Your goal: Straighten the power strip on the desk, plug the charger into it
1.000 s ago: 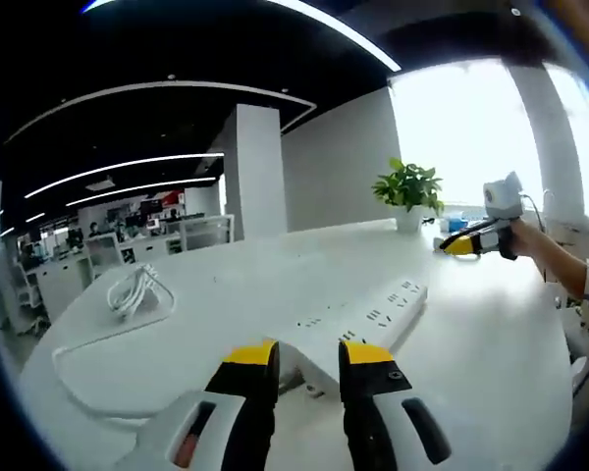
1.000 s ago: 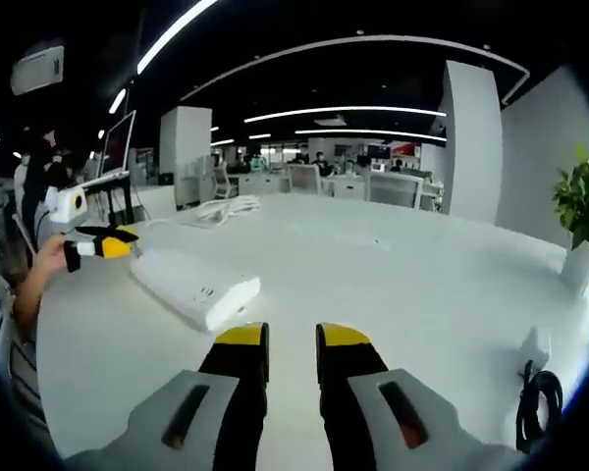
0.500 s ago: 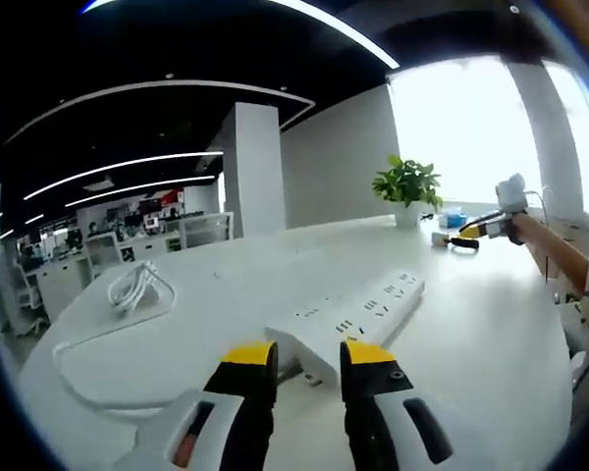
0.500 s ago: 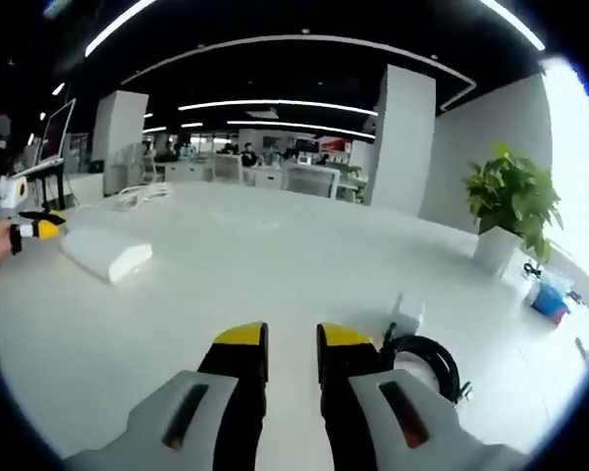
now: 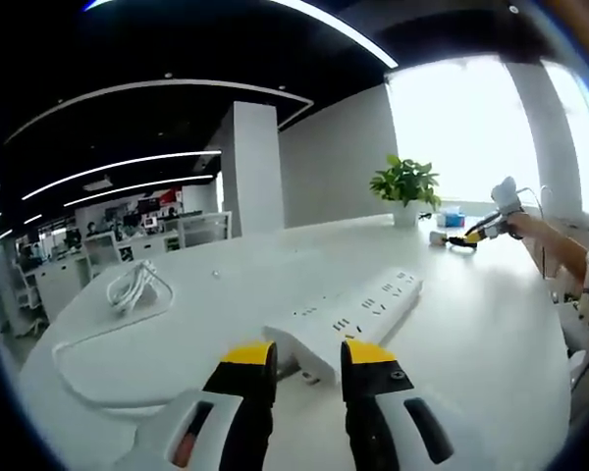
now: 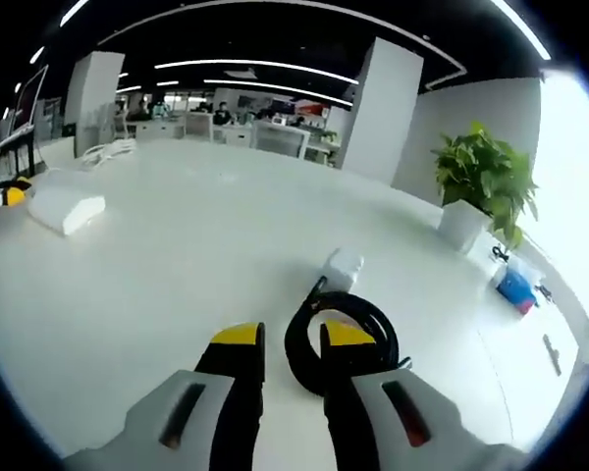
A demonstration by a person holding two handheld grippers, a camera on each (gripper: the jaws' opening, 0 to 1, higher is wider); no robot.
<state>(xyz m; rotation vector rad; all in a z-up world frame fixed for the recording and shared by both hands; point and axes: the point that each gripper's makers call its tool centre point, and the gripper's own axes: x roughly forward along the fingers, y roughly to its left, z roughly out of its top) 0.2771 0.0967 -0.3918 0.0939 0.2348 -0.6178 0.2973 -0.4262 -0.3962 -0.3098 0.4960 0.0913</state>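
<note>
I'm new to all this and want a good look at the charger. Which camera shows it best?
The right gripper view: the white charger and its coiled black cable lie on the desk just ahead of the right gripper. In the left gripper view it is a tiny far-off speck.

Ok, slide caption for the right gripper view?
Right tool open just short of the coiled charger cable, white charger beyond.

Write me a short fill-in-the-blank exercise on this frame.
1. The power strip is coloured ____.
2. The coiled cable by the charger is coloured ____.
3. The right gripper has its jaws ____.
4. The leafy thing beyond the charger is a potted ____.

Missing words: white; black; open; plant
</note>
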